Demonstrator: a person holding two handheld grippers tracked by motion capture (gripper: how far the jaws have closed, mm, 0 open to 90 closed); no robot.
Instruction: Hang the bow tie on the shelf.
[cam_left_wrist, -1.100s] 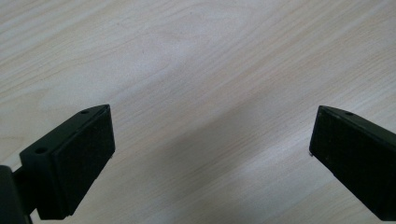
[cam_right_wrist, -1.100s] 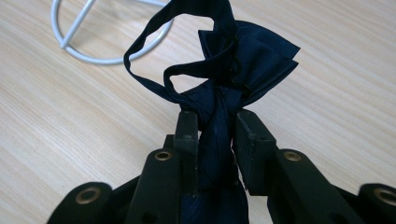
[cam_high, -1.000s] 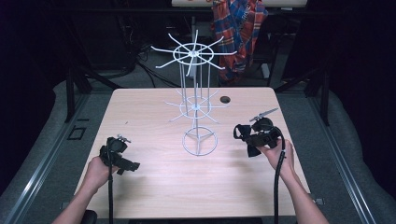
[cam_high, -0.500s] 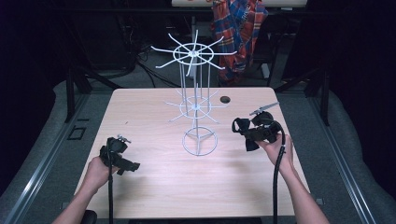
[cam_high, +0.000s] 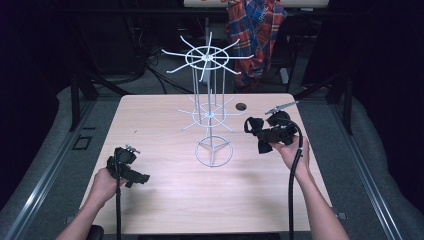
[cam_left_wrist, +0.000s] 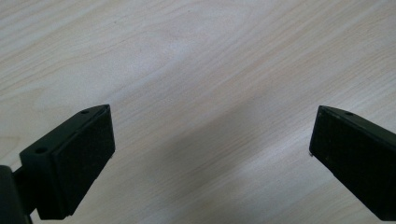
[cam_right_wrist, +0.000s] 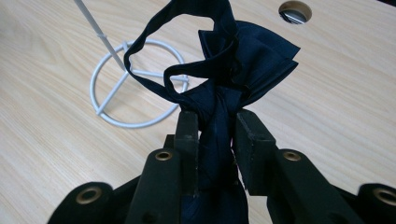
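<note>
A dark navy bow tie (cam_right_wrist: 233, 60) with a strap loop is pinched at its knot between the jaws of my right gripper (cam_right_wrist: 215, 123), which is shut on it. In the high view the right gripper (cam_high: 261, 135) holds the bow tie (cam_high: 255, 127) above the table, just right of a white wire display rack (cam_high: 209, 112) with spoked hook rings. The rack's round base (cam_right_wrist: 135, 88) lies beyond the tie. My left gripper (cam_high: 142, 177) rests low near the table's front left. Its jaws stand wide open over bare wood (cam_left_wrist: 210, 84), nothing between them.
The light wooden table (cam_high: 165, 200) has a round cable hole (cam_high: 241, 106) near its far edge, right of the rack. A plaid cloth (cam_high: 255, 30) hangs behind the table. Dark floor and cables surround it.
My right gripper has risen and shifted a little toward the rack with the bow tie in it. The left gripper has stayed put.
</note>
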